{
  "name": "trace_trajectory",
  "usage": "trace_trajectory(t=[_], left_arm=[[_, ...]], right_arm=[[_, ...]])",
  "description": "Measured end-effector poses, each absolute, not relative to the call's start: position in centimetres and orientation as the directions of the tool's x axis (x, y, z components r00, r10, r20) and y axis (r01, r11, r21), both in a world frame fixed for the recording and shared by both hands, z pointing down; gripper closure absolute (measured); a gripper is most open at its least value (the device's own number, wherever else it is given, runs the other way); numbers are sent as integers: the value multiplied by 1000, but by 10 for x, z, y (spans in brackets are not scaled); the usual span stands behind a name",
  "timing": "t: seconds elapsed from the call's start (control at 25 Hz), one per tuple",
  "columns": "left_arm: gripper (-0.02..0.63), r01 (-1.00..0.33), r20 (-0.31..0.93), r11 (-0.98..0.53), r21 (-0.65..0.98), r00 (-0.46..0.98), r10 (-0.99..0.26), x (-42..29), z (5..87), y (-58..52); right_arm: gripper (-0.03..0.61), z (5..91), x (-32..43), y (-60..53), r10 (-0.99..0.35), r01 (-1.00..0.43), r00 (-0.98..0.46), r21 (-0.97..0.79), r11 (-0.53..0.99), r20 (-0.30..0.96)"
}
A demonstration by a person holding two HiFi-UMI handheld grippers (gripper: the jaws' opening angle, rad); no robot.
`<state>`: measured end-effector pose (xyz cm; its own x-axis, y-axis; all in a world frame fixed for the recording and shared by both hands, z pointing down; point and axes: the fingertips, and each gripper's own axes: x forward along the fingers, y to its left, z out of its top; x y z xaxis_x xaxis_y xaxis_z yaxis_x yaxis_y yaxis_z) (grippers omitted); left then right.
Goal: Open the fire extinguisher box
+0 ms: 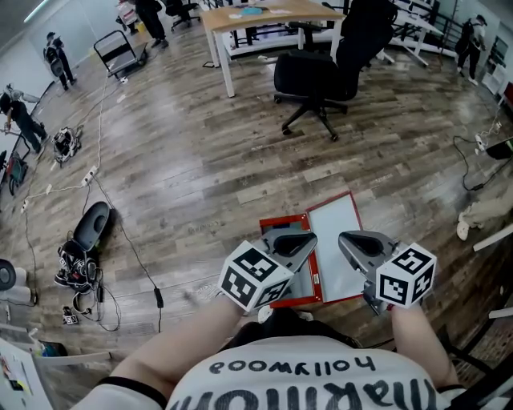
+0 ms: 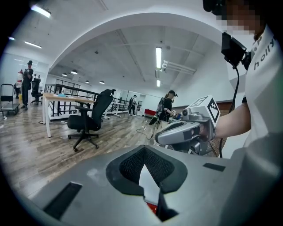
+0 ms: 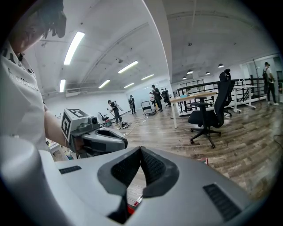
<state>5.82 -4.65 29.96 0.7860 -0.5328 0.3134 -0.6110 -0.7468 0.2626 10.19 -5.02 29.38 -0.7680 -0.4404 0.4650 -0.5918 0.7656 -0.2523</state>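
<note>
The fire extinguisher box (image 1: 282, 221) lies flat on the wood floor right in front of me, a red frame around a white door panel (image 1: 338, 240). My left gripper (image 1: 309, 239) hovers over its left part, jaws shut and empty. The right gripper (image 1: 344, 239) hangs beside it over the white panel, also shut with nothing in it. The two point at each other's side, a small gap apart. In the left gripper view the left gripper (image 2: 145, 149) shows a sliver of the box (image 2: 148, 182) below its closed tips. Under the right gripper (image 3: 140, 150) a red edge of the box (image 3: 131, 205) peeks out.
A black office chair (image 1: 325, 72) stands beyond the box, with a wooden desk (image 1: 264, 14) behind it. Cables (image 1: 96, 180) and a black bag (image 1: 86, 228) lie on the floor at left. Several people stand far off along the room's edges.
</note>
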Motion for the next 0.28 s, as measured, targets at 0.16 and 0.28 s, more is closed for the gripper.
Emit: trace_trajectory(t=[0.16,0.28], left_arm=[[607,-616,312,-740,272,783,-538,57,303,-51],[607,-618,309,-734,281,782,-541,56,304,-56]], right_arm=[[569,297,103,-53,-440,-593,-765,-250,765,470],[569,297,103,-57,-442,-596,-765,-256,762,468]])
